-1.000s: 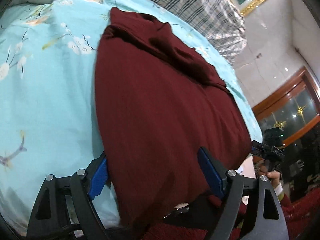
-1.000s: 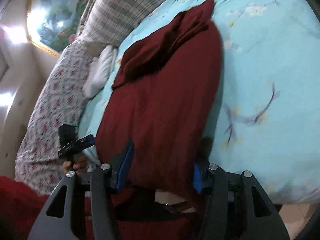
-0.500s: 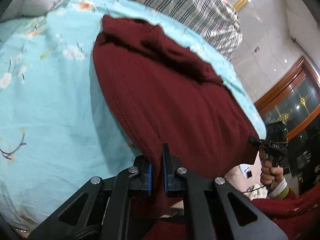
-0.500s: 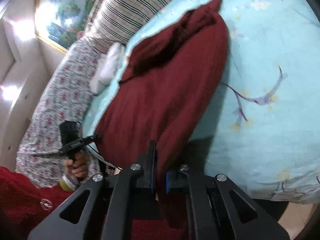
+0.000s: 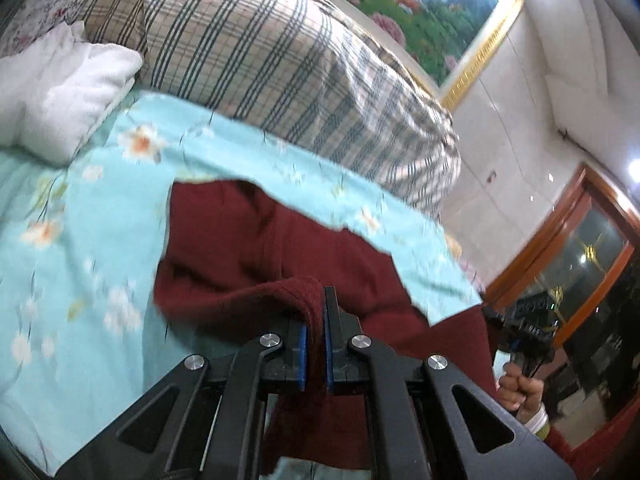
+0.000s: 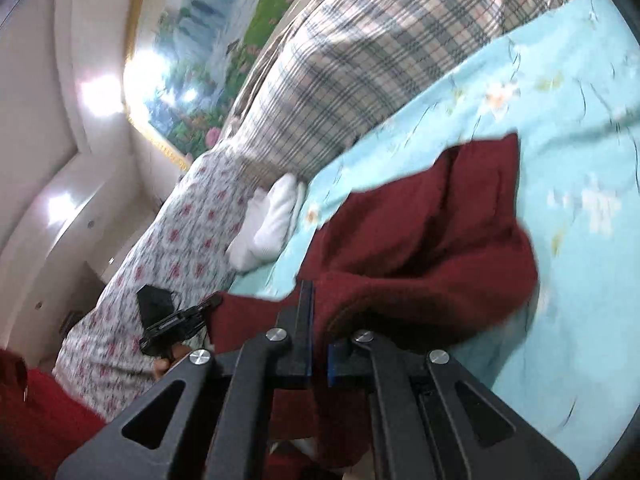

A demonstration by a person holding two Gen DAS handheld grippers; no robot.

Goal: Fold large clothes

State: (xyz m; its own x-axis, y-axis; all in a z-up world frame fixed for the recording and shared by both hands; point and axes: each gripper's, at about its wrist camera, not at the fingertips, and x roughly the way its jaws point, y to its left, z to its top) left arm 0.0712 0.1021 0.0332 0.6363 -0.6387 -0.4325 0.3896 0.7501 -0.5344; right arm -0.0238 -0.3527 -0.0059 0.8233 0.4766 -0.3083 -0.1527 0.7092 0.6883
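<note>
A dark red knitted garment [image 5: 248, 248] lies on a light blue flowered bedsheet [image 5: 80, 240]. My left gripper [image 5: 315, 320] is shut on the garment's near hem and holds it lifted above the bed. My right gripper [image 6: 318, 320] is shut on the same garment [image 6: 432, 240] at the other end of that hem. The lifted hem stretches between both grippers and hangs over the part still on the bed. The other gripper shows at the right of the left wrist view [image 5: 524, 332] and at the left of the right wrist view [image 6: 172, 320].
A plaid pillow [image 5: 280, 60] and a folded white towel [image 5: 60, 88] lie at the head of the bed. A floral quilt [image 6: 160, 260] lies along one side. A framed painting [image 5: 420, 8] hangs on the wall. A wooden-framed glass door [image 5: 580, 248] stands beyond the bed.
Both grippers closed on the garment's near hem, then lifted it and carried it forward toward the pillows. The garment now doubles over itself.
</note>
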